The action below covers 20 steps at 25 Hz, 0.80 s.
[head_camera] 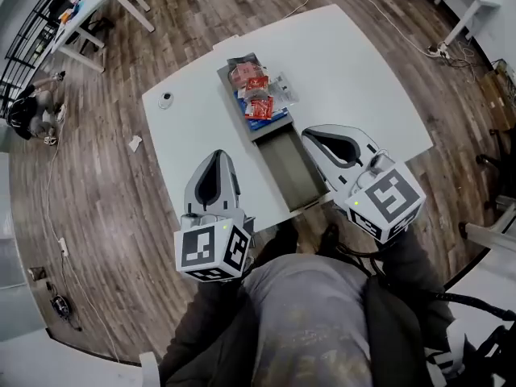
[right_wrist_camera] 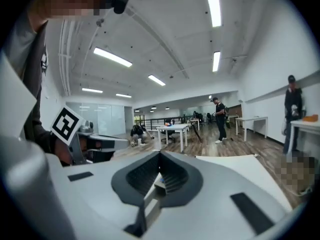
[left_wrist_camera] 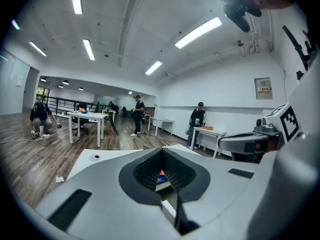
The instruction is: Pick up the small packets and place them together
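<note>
Several small packets (head_camera: 258, 95), red, blue and clear, lie heaped in the far compartment of a long grey tray (head_camera: 294, 176) on the white table (head_camera: 363, 79). The tray's near compartment holds nothing. My left gripper (head_camera: 219, 155) hovers over the table's near edge, left of the tray, shut and empty. My right gripper (head_camera: 311, 134) hangs just right of the near compartment, also shut with nothing in it. In the left gripper view, a bit of the red and blue packets (left_wrist_camera: 161, 175) shows through the hollow behind the closed left gripper (left_wrist_camera: 162, 150). The right gripper (right_wrist_camera: 160, 154) points level into the room.
A small round object (head_camera: 165, 99) sits on the table's left part. A paper scrap (head_camera: 135, 143) lies on the wooden floor. Other white tables (head_camera: 89, 6) stand around, and people (left_wrist_camera: 136, 115) stand or crouch farther off. A cable (head_camera: 379, 14) runs across the floor.
</note>
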### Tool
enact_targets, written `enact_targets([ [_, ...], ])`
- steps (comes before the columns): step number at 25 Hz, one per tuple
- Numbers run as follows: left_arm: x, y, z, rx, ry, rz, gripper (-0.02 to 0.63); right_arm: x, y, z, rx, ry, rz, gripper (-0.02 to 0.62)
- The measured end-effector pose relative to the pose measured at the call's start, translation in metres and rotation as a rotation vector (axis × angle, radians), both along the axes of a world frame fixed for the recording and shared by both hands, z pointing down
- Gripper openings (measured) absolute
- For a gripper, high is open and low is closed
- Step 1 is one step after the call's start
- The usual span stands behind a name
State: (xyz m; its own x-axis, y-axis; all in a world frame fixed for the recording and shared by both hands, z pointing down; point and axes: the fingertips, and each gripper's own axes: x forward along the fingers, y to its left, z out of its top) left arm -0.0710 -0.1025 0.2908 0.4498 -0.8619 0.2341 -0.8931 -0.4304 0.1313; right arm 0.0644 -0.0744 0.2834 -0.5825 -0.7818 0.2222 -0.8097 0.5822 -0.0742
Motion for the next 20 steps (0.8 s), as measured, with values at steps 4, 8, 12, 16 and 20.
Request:
enact_targets([
  [4,0.041,0.031,-0.013,0.029,-0.015,0.058,0.003,-0.001,0.027,-0.021,0.07,-0.096,0.019,0.006],
  [8,0.079,0.059,-0.026,0.072,-0.038,0.129,0.003,-0.002,0.046,-0.044,0.152,-0.13,0.036,0.006],
  [12,0.093,0.071,-0.045,0.134,-0.048,0.146,0.003,0.002,0.057,-0.064,0.215,-0.135,0.044,0.006],
  [16,0.098,0.076,-0.053,0.159,-0.051,0.147,0.003,0.003,0.063,-0.075,0.251,-0.132,0.045,0.006],
  [20,0.094,0.077,-0.06,0.18,-0.057,0.129,0.003,-0.004,0.066,-0.078,0.256,-0.131,0.026,0.006],
])
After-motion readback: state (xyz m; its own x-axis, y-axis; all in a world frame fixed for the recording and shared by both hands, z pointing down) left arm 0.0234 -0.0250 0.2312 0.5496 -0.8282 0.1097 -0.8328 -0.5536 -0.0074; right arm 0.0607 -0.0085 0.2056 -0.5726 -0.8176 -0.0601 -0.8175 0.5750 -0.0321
